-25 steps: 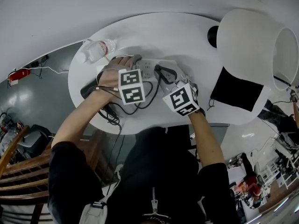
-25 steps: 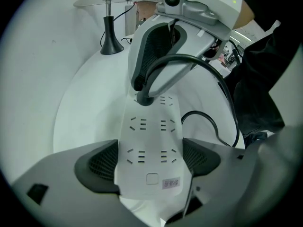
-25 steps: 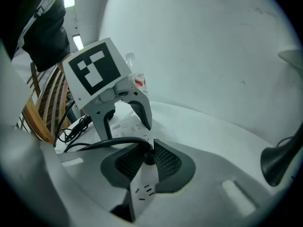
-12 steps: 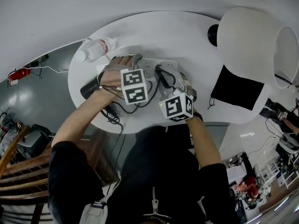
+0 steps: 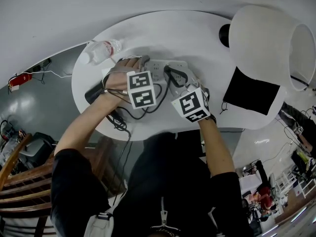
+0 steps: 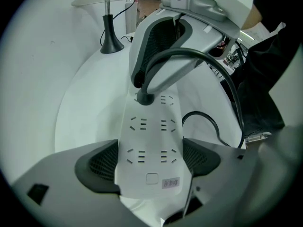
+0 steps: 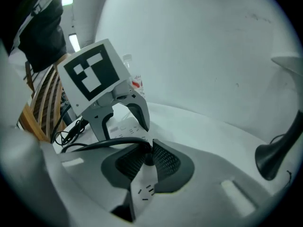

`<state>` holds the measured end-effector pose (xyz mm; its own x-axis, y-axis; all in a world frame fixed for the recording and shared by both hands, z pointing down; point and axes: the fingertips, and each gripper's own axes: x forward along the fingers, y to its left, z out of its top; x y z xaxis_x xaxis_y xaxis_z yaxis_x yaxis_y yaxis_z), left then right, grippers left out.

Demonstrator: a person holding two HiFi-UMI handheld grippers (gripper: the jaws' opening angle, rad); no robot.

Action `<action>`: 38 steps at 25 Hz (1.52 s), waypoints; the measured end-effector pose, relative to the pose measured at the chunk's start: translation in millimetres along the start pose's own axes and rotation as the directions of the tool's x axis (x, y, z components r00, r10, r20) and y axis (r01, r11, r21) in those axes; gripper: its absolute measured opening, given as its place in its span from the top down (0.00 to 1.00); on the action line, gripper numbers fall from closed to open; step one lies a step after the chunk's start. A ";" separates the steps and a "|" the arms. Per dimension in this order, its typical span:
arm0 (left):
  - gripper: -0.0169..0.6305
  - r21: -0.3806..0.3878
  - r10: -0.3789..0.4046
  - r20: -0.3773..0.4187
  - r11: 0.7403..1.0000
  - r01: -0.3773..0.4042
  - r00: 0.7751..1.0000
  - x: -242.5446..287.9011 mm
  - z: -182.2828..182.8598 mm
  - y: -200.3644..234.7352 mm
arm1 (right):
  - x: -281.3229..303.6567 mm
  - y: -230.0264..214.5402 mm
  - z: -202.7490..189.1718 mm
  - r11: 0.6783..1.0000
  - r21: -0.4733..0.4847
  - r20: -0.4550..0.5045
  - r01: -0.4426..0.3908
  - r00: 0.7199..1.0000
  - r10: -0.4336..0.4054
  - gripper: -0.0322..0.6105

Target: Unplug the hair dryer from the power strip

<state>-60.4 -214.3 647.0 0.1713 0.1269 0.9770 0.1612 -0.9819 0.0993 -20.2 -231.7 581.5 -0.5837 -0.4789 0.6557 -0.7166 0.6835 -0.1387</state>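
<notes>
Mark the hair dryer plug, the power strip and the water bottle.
hair dryer plug (image 6: 143, 97), left gripper view, black body at the socket.
power strip (image 6: 150, 148), left gripper view, bare white top face.
water bottle (image 5: 102, 52), head view, middle of its body.

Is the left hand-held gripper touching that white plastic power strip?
Touching: in the left gripper view the left hand-held gripper presses both dark pads against the white plastic power strip.

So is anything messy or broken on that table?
Only the black cord stands out: it is bunched in a tangle near the front edge of the table and trails off over it. Nothing looks spilled or broken.
</notes>
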 end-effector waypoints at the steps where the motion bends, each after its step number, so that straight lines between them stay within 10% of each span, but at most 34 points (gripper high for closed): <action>1: 0.35 -0.003 0.000 -0.001 1.000 0.000 1.000 -0.2 -0.2 0.9 | 0.5 -1.5 1.7 1.000 0.025 0.003 -0.003 1.000 0.003 0.87; 14: 0.34 -0.054 -0.020 -0.005 0.998 0.019 1.000 1.4 1.9 2.6 | -6.1 4.4 -3.2 0.978 -0.111 0.028 0.175 0.985 -0.172 0.88; 38: 0.34 -0.023 0.009 -0.012 1.000 -0.009 1.000 1.8 3.1 1.2 | -10.8 1.8 2.2 0.990 -0.030 0.029 0.141 0.990 -0.140 0.88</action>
<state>-56.8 -214.8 648.3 0.1612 0.1162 0.9801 0.1372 -0.9860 0.0943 -16.0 -226.5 572.5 -0.4883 -0.5857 0.6469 -0.7799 0.6255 -0.0223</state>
